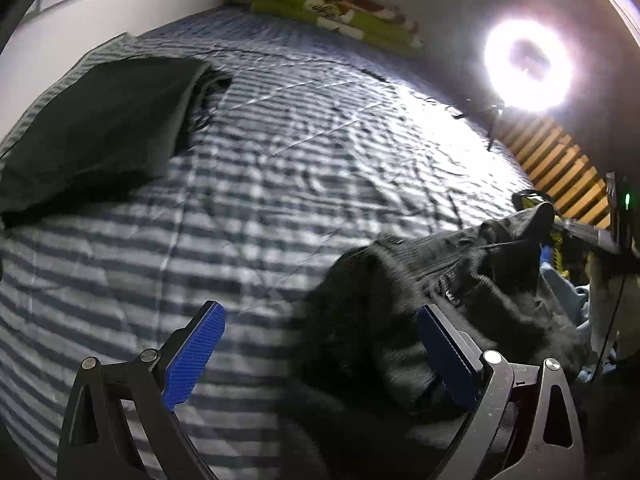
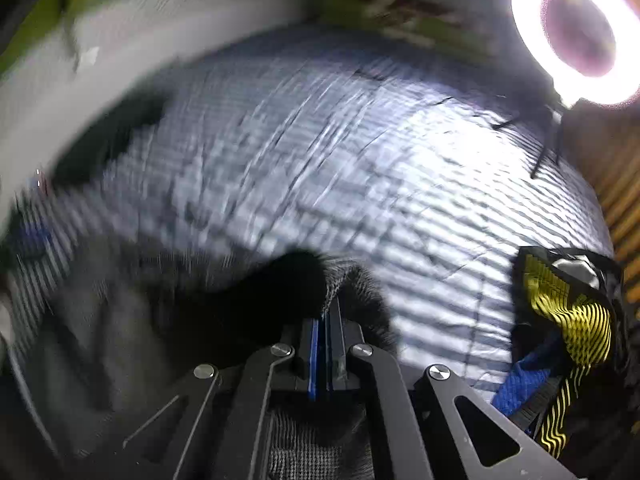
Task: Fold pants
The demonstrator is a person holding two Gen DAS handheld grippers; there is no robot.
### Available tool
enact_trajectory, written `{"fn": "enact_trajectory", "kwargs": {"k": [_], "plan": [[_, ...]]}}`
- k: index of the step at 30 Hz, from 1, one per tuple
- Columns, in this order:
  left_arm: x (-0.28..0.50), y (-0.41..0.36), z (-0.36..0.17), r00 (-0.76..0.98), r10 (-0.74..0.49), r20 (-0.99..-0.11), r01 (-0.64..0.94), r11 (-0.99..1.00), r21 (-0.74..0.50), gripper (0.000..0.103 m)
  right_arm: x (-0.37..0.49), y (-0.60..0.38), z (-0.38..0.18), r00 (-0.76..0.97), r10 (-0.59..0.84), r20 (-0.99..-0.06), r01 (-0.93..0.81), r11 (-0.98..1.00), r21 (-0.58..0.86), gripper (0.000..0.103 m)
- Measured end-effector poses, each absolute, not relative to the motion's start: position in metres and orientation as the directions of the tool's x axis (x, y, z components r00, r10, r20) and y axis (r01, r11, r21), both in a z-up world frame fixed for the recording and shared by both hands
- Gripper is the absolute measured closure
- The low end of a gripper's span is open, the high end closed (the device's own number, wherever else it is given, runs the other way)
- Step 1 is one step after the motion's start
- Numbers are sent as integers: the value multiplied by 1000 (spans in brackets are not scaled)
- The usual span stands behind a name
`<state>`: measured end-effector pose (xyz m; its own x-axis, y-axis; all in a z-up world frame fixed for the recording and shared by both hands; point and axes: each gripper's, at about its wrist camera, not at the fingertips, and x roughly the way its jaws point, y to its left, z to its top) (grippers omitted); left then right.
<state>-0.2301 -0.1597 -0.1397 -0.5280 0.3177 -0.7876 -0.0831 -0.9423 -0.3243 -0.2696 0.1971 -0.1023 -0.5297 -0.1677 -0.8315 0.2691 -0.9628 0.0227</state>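
Striped blue-and-white bedspread wrinkled, lit ring light at right, green patterned bedding by far wall, yellow-and-black garment at bed edge

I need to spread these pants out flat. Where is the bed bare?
The striped bedspread is bare across its middle, between the folded dark garment at far left and the ring light. It is crowded near right: crumpled dark grey pants, yellow-and-black patterned fabric.
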Motion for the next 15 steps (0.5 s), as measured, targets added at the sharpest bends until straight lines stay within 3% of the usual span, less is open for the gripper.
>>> {"fn": "enact_trajectory", "kwargs": {"k": [4,9,11,12,14,15], "plan": [[-246,-138,-136,-515,345,-785,-127,-936,-328,4,-293,263,-87,-608,-168,-776,12,-979,202,101],[-269,-118,-148,-451,418,-789,-148,-907,-395,5,-286,253,-109,-552,-154,-819,112,-988,110,94],[-280,-107,-161,-414,415,-810,-133,-908,-397,6,-285,250,-120,-513,-186,-838,137,-981,135,66],[-284,-100,-167,-402,401,-823,-140,-915,-377,9,-285,249,-124,-497,-205,-843,143,-978,153,61],[-287,-82,-178,-384,345,-857,-168,-938,-303,32,-285,246,-129,-499,-180,-848,156,-981,116,59],[-288,-76,-181,-378,324,-867,-179,-945,-275,36,-284,243,-131,-501,-153,-851,161,-984,82,60]]}}
